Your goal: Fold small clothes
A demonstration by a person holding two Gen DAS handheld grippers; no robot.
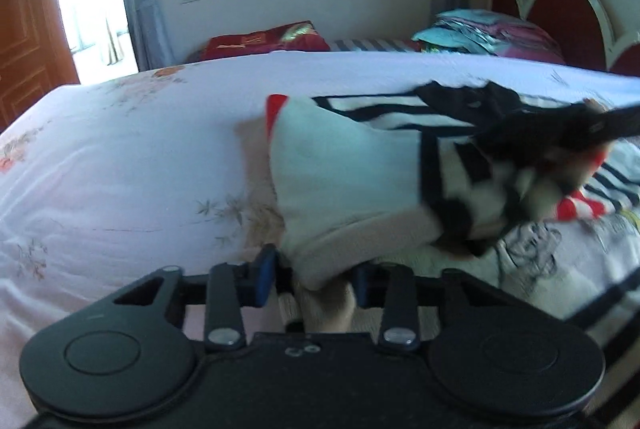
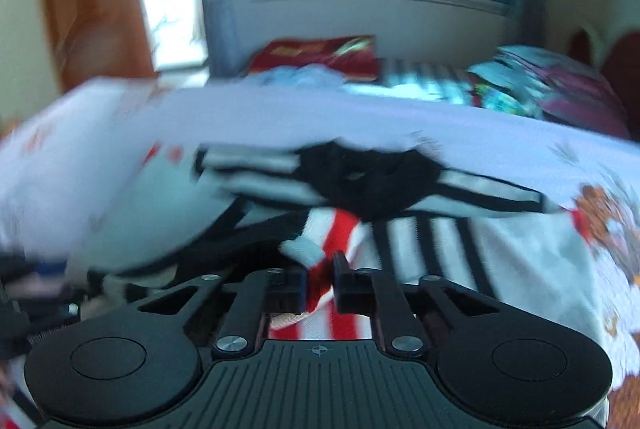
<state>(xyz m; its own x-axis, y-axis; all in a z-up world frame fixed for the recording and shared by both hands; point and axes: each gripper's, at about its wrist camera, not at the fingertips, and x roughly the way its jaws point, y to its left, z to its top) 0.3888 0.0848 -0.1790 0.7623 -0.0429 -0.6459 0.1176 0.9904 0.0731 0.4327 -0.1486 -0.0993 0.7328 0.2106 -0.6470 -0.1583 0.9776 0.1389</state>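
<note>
Landmark: the bed, covered with a pale sheet with small flowers; all places below are told from it.
Task thing: the small shirt, white with black stripes and red trim, lies on the near part of the bed, half raised from the sheet.
Left gripper: the left gripper has its blue pads narrow, and the white hem of the shirt is between them; it seems to hold this cloth.
Right gripper: the right gripper is almost fully closed, and it pinches the red and white striped cloth of the same shirt, at the near edge of the bed.
Progress: I judge the fold is only in its early part. One side of the shirt is lifted, but no flat folded packet is seen yet.
Left to do: to lay the lifted part over the body of the shirt, to press it flat, then to treat the other clothes. A printed garment lies under the shirt, not folded.
Containers: no basket, box or drawer is seen in either view.
Far side of the bed: a red pillow and a pile of coloured cloth; if these are finished clothes I cannot tell.
Blur: the right wrist view is blurred, so fine details there are uncertain.
</note>
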